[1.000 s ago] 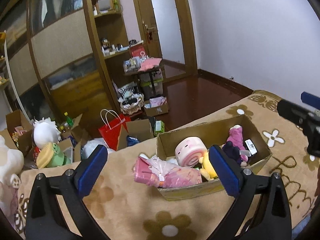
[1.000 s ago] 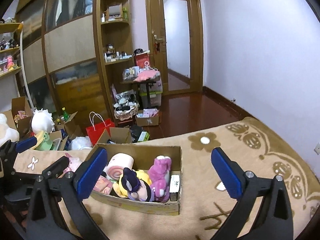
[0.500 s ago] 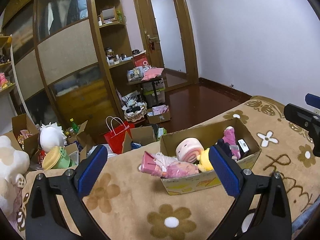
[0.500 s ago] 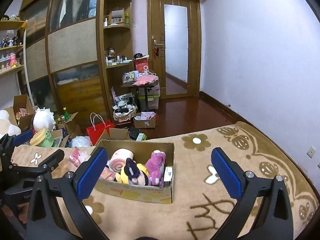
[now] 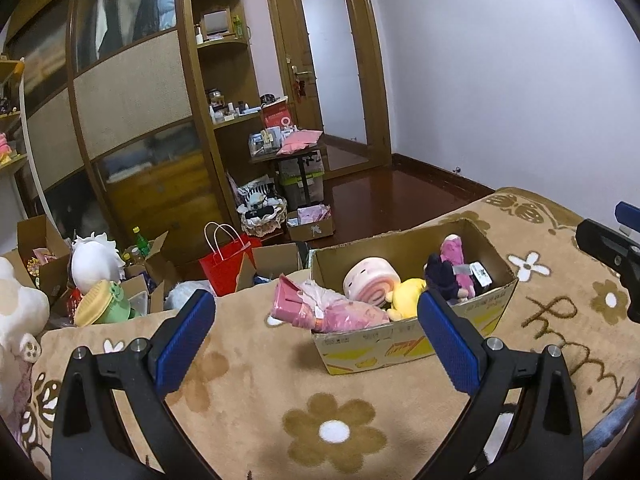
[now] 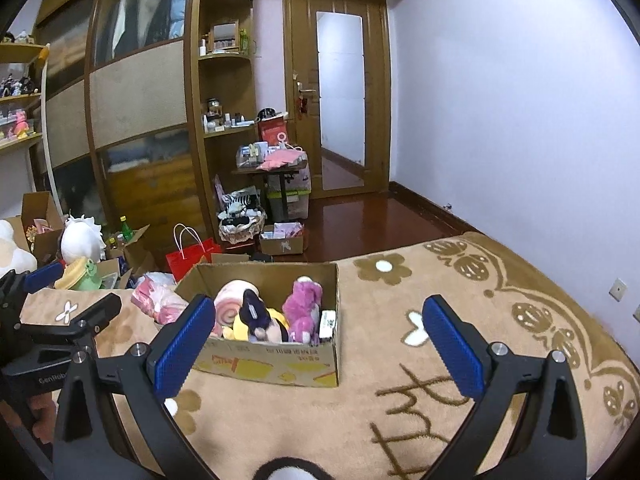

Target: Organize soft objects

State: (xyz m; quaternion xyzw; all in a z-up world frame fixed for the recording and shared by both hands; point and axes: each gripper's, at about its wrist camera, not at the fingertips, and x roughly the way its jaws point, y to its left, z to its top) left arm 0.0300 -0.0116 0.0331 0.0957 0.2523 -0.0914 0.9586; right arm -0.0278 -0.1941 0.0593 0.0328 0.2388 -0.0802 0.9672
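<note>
Left gripper [image 5: 316,338]: jaws spread wide, empty; ribbed blue pads on black arms.
Right gripper [image 6: 316,340]: jaws likewise released, holding nothing.
Cardboard box [image 6: 280,364]: open-topped, printed corrugated card, resting on the plush brown flowered blanket [image 6: 400,400].
Soft toys [image 6: 276,316]: fuzzy, rounded, packed inside the box.
Pink bagged bundle [image 5: 320,308]: crinkly plastic, draped over the box's left rim.

I am working in a lived-in home bedroom: a bed spread with a tan flowered blanket [image 6: 460,304], a built-in wooden wardrobe [image 6: 136,120] with open corner shelves [image 6: 224,60] of small household items, a panelled wooden door [image 6: 340,92], a polished wood floor [image 6: 372,220], and plush toys [image 5: 94,258] in boxes beside the bed.
</note>
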